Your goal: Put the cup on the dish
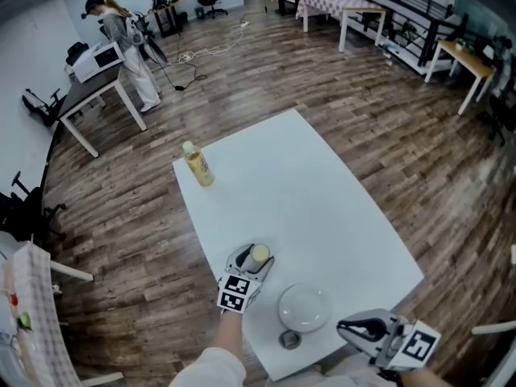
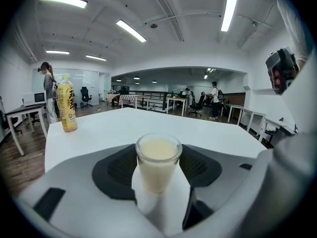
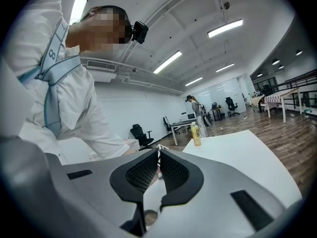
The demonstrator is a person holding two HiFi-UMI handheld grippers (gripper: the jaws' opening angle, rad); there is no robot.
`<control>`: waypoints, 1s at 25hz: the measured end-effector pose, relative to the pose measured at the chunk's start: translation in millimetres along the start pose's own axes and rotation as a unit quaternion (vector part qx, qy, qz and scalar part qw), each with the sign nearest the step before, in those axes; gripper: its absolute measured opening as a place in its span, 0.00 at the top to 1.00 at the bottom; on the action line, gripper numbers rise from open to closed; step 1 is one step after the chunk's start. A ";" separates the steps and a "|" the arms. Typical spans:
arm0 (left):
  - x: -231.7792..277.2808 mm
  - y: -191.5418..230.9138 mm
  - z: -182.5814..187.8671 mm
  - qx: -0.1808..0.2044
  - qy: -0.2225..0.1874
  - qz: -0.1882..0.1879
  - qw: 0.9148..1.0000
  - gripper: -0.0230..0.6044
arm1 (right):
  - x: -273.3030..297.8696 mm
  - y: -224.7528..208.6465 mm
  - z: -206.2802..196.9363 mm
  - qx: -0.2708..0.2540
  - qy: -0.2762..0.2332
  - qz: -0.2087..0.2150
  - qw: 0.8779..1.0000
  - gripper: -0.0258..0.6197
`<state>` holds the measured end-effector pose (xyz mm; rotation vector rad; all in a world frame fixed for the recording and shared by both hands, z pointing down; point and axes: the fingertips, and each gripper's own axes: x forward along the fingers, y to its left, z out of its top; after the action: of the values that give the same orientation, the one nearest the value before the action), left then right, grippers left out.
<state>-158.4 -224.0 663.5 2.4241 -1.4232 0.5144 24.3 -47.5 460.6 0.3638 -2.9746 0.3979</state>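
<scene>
White tabletop [image 1: 306,192], head view: the cup [image 1: 259,258] of pale liquid stands near the near-left edge, between the jaws of the left gripper [image 1: 256,252]. The dish [image 1: 304,307] lies near it to the right, not touching. The right gripper [image 1: 348,326] is at the near right edge.

Left gripper view: jaws spread either side of the cup, pads close to the glass, not pressing. Cup upright on the tabletop.

Right gripper view: jaws clenched together, nothing between them.
</scene>
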 end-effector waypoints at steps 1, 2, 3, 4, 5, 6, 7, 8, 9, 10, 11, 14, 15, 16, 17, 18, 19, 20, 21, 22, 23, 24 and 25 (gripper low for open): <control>0.1 -0.1 -1.1 0.000 0.001 0.000 1.000 0.54 | -0.2 0.6 0.4 0.001 0.000 -0.001 1.000 0.91; 0.5 -0.2 -2.2 0.000 0.002 0.000 1.000 0.54 | -0.2 1.1 1.7 0.002 -0.002 -0.003 1.000 0.91; 0.9 -0.2 -2.8 0.000 0.002 0.001 1.000 0.54 | 0.2 1.3 3.1 0.004 -0.004 -0.004 1.000 0.91; 1.5 0.1 -2.9 0.000 0.002 0.001 1.000 0.54 | 0.7 1.0 3.7 0.004 -0.006 -0.005 1.000 0.91; 2.1 0.4 -2.7 -0.001 0.003 0.001 1.000 0.54 | 1.3 0.5 3.7 0.003 -0.007 -0.005 1.000 0.91; 2.4 0.6 -2.5 -0.002 0.004 0.001 1.000 0.54 | 2.0 0.0 3.3 0.003 -0.007 -0.005 1.000 0.91; 2.4 0.5 -2.7 -0.004 0.008 0.000 1.000 0.54 | 2.7 -0.2 2.9 0.003 -0.007 -0.005 1.000 0.91; 2.3 0.6 -3.9 -0.005 0.012 0.000 1.000 0.54 | 3.1 -0.1 2.8 0.003 -0.007 -0.005 1.000 0.91; 2.5 1.0 -5.8 -0.006 0.016 0.000 1.000 0.54 | 3.2 0.1 2.5 0.003 -0.006 -0.006 1.000 0.91; 2.8 1.4 -7.6 -0.005 0.019 0.001 1.000 0.54 | 2.7 0.3 1.7 0.004 -0.005 -0.006 1.000 0.91; 3.0 1.3 -8.5 -0.005 0.020 0.001 1.000 0.54 | 2.1 0.6 0.9 0.005 -0.003 -0.007 1.000 0.91; 1.2 -3.1 -7.8 -0.002 0.020 -0.002 1.000 0.54 | 1.2 1.6 1.4 0.006 -0.002 -0.010 1.000 0.91; 0.1 -5.7 -7.1 0.002 0.020 -0.005 1.000 0.54 | 0.6 1.9 0.1 0.007 0.000 -0.012 1.000 0.91; -1.3 -9.4 -5.6 0.008 0.019 -0.009 1.000 0.54 | 0.0 2.1 -1.1 0.009 0.001 -0.013 1.000 0.91; -2.9 -13.7 -3.5 0.014 0.017 -0.015 1.000 0.54 | -0.5 2.5 -1.1 0.010 0.001 -0.013 1.000 0.91; -4.6 -18.1 -1.5 0.019 0.015 -0.021 0.999 0.54 | -0.7 2.9 0.2 0.009 -0.002 -0.014 1.000 0.91; -6.2 -22.1 0.6 0.023 0.012 -0.025 0.999 0.54 | -0.8 3.4 2.3 0.006 -0.005 -0.014 1.000 0.91; -7.8 -25.6 2.4 0.025 0.010 -0.029 0.999 0.54 | -1.1 3.9 3.5 0.002 -0.006 -0.013 1.000 0.91; -9.6 -28.8 3.9 0.025 0.008 -0.032 0.999 0.54 | -2.1 4.7 2.2 -0.002 -0.004 -0.011 1.000 0.91; -11.4 -31.9 5.4 0.025 0.005 -0.035 0.999 0.54 | -3.0 5.5 0.0 -0.004 -0.001 -0.009 1.000 0.91; -13.4 -35.2 6.9 0.026 0.003 -0.038 0.999 0.54 | -3.1 6.2 -0.4 -0.003 0.000 -0.010 1.000 0.91; -15.5 -39.0 8.5 0.027 0.000 -0.041 0.999 0.54 | -2.5 6.9 1.2 -0.001 -0.003 -0.012 1.000 0.91; -17.2 -43.0 10.2 0.027 -0.003 -0.045 0.999 0.54 | -2.1 7.5 2.7 0.000 -0.007 -0.014 1.000 0.91</control>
<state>-126.7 -194.5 644.1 2.5218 -1.3122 0.5311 24.2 -40.8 455.9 0.4089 -2.9787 0.3955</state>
